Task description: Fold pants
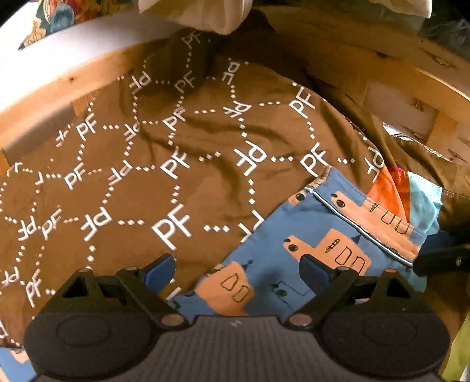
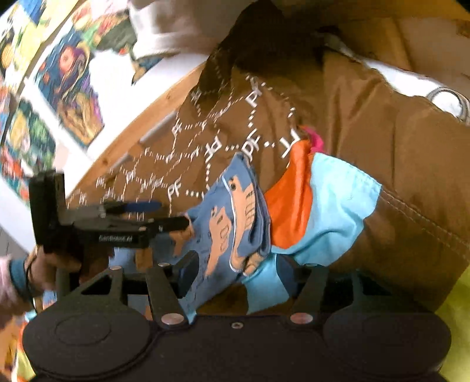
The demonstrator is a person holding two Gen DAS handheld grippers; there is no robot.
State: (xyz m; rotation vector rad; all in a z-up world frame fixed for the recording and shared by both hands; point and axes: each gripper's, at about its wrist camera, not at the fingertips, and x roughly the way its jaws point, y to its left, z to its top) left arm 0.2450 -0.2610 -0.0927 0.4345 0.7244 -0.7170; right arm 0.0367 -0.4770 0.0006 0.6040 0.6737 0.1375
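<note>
Blue pants [image 1: 282,252] with orange boat shapes lie on a brown sheet printed with white letters [image 1: 164,164]. My left gripper [image 1: 238,270] is open, its fingers spread over the pants' edge; it also shows from the side in the right wrist view [image 2: 173,217]. In the right wrist view the pants [image 2: 232,217] lie bunched in folds. My right gripper [image 2: 235,273] is open around the bunched fabric, with a light blue and orange garment [image 2: 320,205] beside the right finger.
A wooden frame [image 1: 97,64] curves around the sheet's far side. A white cloth [image 1: 194,14] lies at the top. Colourful pictures [image 2: 70,73] hang on the white wall at left. Yellow-green fabric [image 2: 455,338] is at the lower right.
</note>
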